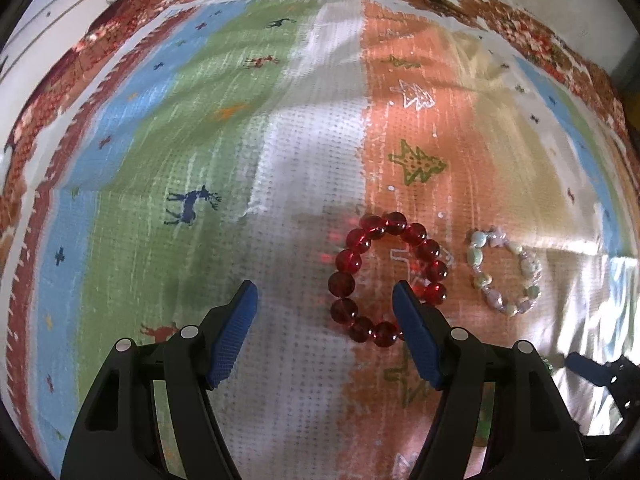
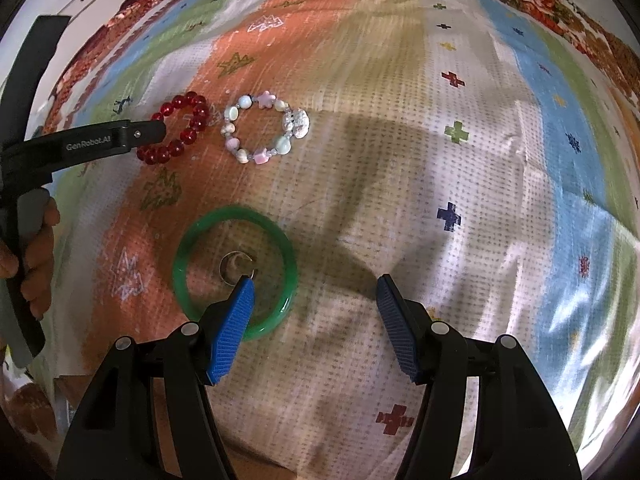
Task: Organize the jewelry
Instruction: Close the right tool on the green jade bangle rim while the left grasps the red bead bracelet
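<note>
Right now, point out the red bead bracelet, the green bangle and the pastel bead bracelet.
red bead bracelet point(image 1: 345, 261): left wrist view, on a bead on its left side.
green bangle point(image 2: 289, 257): right wrist view, on its right rim.
pastel bead bracelet point(image 2: 265, 99): right wrist view, on the pink star bead on top.

Left gripper finger hides the red bead bracelet at its 4 o'clock arc. Right-wrist view: blue pad covers green bangle at 6 o'clock, plus part of small silver ring inside. Hand cut off at 9 o'clock edge.
</note>
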### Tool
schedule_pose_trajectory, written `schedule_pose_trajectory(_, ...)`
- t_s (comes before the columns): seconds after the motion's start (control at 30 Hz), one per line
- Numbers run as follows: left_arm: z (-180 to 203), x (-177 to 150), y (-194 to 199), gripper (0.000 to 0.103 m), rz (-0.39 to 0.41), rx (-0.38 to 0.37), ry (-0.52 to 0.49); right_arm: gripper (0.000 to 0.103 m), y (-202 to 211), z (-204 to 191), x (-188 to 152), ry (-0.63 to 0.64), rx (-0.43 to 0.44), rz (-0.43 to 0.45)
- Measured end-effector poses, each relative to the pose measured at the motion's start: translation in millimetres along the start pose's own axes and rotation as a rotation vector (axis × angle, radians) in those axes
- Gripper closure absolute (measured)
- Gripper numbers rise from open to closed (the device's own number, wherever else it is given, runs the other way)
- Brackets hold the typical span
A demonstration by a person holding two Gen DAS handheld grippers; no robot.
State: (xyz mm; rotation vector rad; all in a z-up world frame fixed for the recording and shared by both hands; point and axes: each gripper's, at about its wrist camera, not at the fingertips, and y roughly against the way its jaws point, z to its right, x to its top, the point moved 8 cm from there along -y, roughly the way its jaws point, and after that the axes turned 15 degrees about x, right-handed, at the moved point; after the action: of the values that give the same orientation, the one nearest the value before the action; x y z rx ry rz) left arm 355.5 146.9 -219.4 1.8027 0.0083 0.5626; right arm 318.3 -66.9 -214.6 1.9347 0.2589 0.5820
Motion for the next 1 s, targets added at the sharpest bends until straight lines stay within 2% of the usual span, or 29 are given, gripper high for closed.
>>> schedule_pose_trajectory(0.1,3,-3,-4,0.034,0.007,0.031,-0.036,0.041,0,1,-1,0.006,-0.005,0.000)
schedule_pose_trajectory(0.17,4,-3,-4,0.038,0.018,0.047,-0.053,0.054,0,4,-1,0.005,-0.027,-0.002)
schedule_pose_trajectory(0.2,5,-3,-3,0.041,0.022,0.042,-0.059,0.055,0,6,1,0.008,-0.045,0.002)
schedule_pose_trajectory(0.27,6,-3,-1,0.062,0.029,0.038,-0.070,0.058,-1,7,2,0.000,-0.043,0.007)
schedule_pose_trajectory(0.3,6,-3,-1,0.068,0.030,0.040,-0.079,0.061,0,8,2,-0.001,-0.047,0.008)
schedule_pose_trajectory(0.37,8,-4,0,0.086,0.029,0.031,-0.090,0.079,3,11,3,-0.008,-0.057,0.015)
schedule_pose_trajectory(0.4,8,-4,0,0.088,0.029,0.031,-0.096,0.084,4,14,2,-0.011,-0.061,0.017)
schedule_pose_trajectory(0.47,8,-4,2,0.090,0.029,0.024,-0.093,0.095,6,18,2,-0.020,-0.064,0.024)
schedule_pose_trajectory(0.63,10,-4,11,0.090,0.018,-0.034,-0.069,0.095,15,24,2,-0.029,-0.060,0.047)
schedule_pose_trajectory(1.0,18,0,55,0.090,0.086,-0.100,-0.049,0.095,55,16,5,0.015,-0.090,0.135)
